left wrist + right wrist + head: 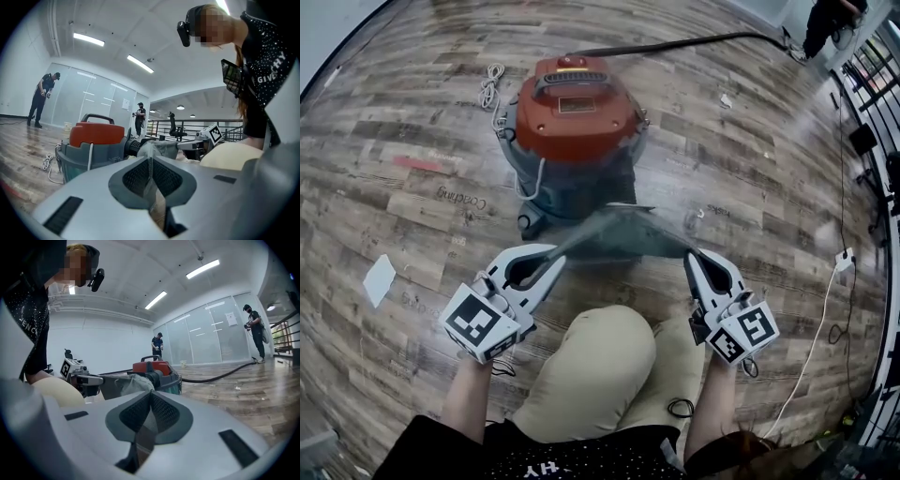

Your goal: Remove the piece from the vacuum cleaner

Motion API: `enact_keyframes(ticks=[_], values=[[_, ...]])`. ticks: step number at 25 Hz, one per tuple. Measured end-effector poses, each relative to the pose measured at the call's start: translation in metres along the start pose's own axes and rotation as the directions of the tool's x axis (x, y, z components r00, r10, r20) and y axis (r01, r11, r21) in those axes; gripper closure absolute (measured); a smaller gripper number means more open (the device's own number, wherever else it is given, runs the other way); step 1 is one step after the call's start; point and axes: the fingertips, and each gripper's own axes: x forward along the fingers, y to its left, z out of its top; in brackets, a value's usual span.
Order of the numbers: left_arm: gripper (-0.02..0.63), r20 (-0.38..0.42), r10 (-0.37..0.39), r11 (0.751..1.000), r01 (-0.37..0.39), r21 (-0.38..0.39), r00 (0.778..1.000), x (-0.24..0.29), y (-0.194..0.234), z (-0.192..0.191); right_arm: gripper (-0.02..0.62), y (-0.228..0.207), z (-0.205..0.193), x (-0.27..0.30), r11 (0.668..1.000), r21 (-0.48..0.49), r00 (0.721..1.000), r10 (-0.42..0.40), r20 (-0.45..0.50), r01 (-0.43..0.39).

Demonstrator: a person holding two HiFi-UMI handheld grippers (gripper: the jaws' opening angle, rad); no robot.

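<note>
- The piece is a grey cloth bag [614,234] that lies low in front of the vacuum cleaner [577,117]; its neck seems to sit on the ribbed port at the tub's front, and the rest is spread toward the person's knee
- The left gripper [553,257] is pressed together on the bag's left corner, with a thin fold of cloth between its pads
- The right gripper [693,256] pinches the right corner in the same way
- The bag looks light, soft and limp, so it will likely sag and crease, and thin cloth can slip out of a shallow pinch
- The better hold is probably a deep fold at each corner, or nearer the neck, with an even pull straight off the port
- The vacuum cleaner appears to stand on small wheels on the wooden floor [412,150], so it may roll with the pull, and a lopsided tug could tear the cloth
</note>
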Motion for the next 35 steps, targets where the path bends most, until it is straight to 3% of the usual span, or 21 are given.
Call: enact_keyframes(ticks=[6,10,15,18,19,23,25,27,29,32,35], values=[[0.58,0.051,-0.001,0.999,0.003,-0.044,0.999,-0.012,0.0,0.006,0.571,-0.015,0.009,-0.024,0.998,0.045,0.998,-0.034,0.054,0.032],[0.58,0.063,0.018,0.999,-0.016,-0.033,0.998,-0.006,0.004,0.005,0.571,-0.012,0.013,-0.025,0.999,-0.005,0.998,-0.036,0.045,0.036],[0.569,0.222,-0.014,0.998,0.029,-0.063,0.975,-0.007,-0.001,0.029,0.567,-0.015,0.013,-0.024,0.997,0.014,0.995,-0.073,0.071,0.072],[0.405,0.291,-0.009,0.991,0.046,-0.122,0.957,-0.01,0.003,0.037,0.421,-0.015,0.013,-0.028,0.996,0.06,0.992,-0.073,0.101,0.067],[0.379,0.291,0.014,0.991,0.026,-0.131,0.957,-0.01,0.008,0.036,0.375,-0.017,0.014,-0.03,0.994,0.085,0.99,-0.079,0.117,0.069],[0.38,0.249,0.119,0.991,-0.098,-0.095,0.961,-0.009,0.027,0.029,0.356,-0.027,0.013,-0.031,0.99,0.087,0.987,-0.119,0.107,0.11],[0.397,0.21,0.136,0.99,-0.126,-0.062,0.968,-0.008,0.028,0.024,0.359,-0.022,0.011,-0.027,0.993,0.078,0.992,-0.09,0.084,0.084],[0.597,0.15,0.147,0.989,-0.15,0.007,0.978,-0.005,0.024,0.018,0.417,-0.014,0.01,-0.022,0.995,0.09,0.994,-0.059,0.087,0.051],[0.597,0.122,0.137,0.988,-0.144,0.052,0.983,-0.004,0.02,0.014,0.584,-0.008,0.012,-0.019,0.993,0.113,0.994,-0.04,0.106,0.028],[0.597,0.113,0.112,0.991,-0.119,0.06,0.987,-0.001,0.014,0.011,0.584,0.004,0.014,-0.013,0.993,0.117,0.993,0.017,0.117,-0.031],[0.597,0.11,0.095,0.993,-0.102,0.059,0.989,0.002,0.01,0.012,0.584,0.011,0.015,-0.007,0.996,0.083,0.994,0.029,0.109,-0.038]])
